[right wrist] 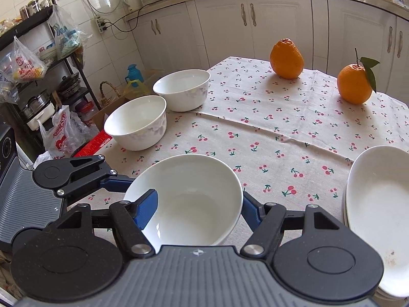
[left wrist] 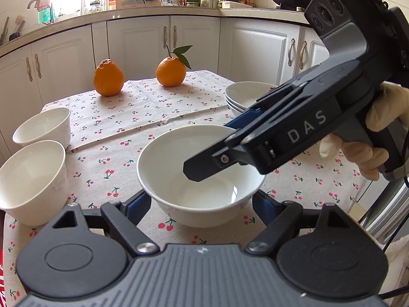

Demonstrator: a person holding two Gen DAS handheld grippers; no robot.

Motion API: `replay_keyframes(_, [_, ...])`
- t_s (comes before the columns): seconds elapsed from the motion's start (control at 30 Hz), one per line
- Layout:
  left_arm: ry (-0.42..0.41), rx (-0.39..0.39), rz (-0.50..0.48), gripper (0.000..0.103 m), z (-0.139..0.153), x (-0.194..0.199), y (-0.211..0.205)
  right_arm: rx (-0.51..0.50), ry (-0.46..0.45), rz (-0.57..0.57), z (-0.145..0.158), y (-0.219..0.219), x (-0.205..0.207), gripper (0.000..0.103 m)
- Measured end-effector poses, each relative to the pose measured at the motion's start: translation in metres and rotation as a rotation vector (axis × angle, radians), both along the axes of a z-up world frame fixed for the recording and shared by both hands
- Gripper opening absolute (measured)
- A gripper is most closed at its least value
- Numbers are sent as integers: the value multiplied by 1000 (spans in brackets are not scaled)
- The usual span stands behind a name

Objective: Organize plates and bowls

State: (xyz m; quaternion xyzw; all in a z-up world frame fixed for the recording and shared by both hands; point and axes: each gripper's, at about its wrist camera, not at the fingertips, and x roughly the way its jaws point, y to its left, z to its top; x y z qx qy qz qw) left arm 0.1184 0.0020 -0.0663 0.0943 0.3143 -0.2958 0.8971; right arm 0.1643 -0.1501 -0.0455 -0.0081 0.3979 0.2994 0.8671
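Observation:
A white bowl (left wrist: pixel 179 153) (right wrist: pixel 189 179) stands on the cherry-print cloth, near the table's front edge. My left gripper (left wrist: pixel 199 204) straddles it low down, its blue pads (left wrist: pixel 135 204) against both sides of the bowl. My right gripper (right wrist: pixel 198 209) (left wrist: pixel 212 151) comes in from the right and is shut on the bowl's wall, with one finger (right wrist: pixel 147 211) inside and the other outside. Two more white bowls (left wrist: pixel 42 128) (left wrist: pixel 30 179) (right wrist: pixel 182 89) (right wrist: pixel 138 125) sit side by side at the table's left edge. A stack of white plates (left wrist: pixel 245 94) (right wrist: pixel 375 204) lies on the right.
Two oranges (left wrist: pixel 108 78) (left wrist: pixel 170 71) stand at the far side of the cloth. A gloved hand (left wrist: pixel 383 117) holds the right gripper. White cabinets and a cluttered counter lie behind; a rack with bags (right wrist: pixel 30 64) stands off the table's left.

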Motion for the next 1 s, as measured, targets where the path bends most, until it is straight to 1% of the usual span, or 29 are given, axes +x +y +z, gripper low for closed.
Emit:
replay_keyframes(0.17, [10, 4, -2, 86, -2, 1, -1, -6, 5, 0, -3, -1, 1, 75])
replay_keyframes(0.5, [1, 2, -3, 86, -3, 0, -1, -5, 6, -3, -5, -1, 2, 75])
replay_keyframes(0.53, [1, 1, -6, 89, -3, -1, -1, -3, 7, -1, -4, -1, 2, 76])
replay_keyframes(0.6, [3, 4, -14, 94, -3, -2, -1, -2, 2, 0, -4, 0, 2, 87])
replay_keyframes(0.63, [2, 7, -10, 95, -3, -2, -1, -7, -5, -4, -3, 0, 1, 96])
replay_keyframes(0.67, [3, 7, -9, 95, -2, -2, 0, -12, -16, -8, -2, 1, 0, 103])
replay_keyframes(0.8, [14, 1, 9, 95, -1, -5, 6, -25, -31, -13, -1, 4, 0, 103])
replay_keyframes(1.0, [7, 2, 35, 95, 5, -17, 19, -60, -49, -5, 1, 12, 0, 103])
